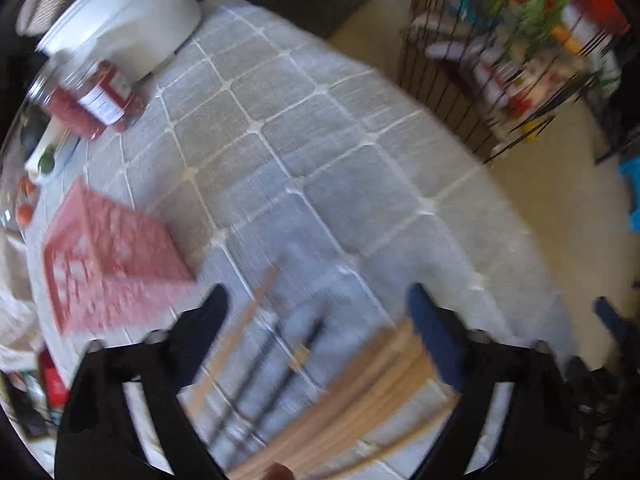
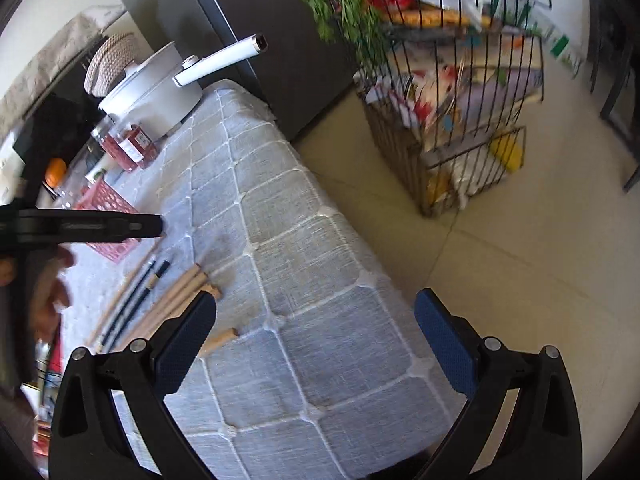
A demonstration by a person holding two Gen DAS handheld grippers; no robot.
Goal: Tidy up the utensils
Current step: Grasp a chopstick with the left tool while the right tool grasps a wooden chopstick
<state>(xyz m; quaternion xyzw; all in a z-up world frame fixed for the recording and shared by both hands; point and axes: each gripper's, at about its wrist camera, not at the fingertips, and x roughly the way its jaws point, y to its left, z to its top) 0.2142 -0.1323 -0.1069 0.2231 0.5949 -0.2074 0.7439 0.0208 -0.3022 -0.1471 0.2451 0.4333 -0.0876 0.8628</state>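
**Utensils not yet sorted**

Both grippers hover with fingers spread and empty: the left gripper [image 1: 316, 300] over the utensils, the right gripper [image 2: 316, 320] beside them. Wooden handles [image 2: 180, 296] and dark chopsticks [image 2: 136, 300] lie loose on the worktop [image 2: 320, 264], near the pink basket [image 2: 106, 204]. By my judgement, nothing is gathered yet; all the sorting remains.

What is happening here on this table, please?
A person holds a two-finger gripper in each hand over a table with a grey checked cloth. Both the left gripper and the right gripper are open and hold nothing. Wooden utensils and thin black sticks lie loose on the cloth, with a pink basket beside them. The left gripper is above the utensils. Nothing is in the basket yet, as far as the blurred view shows.
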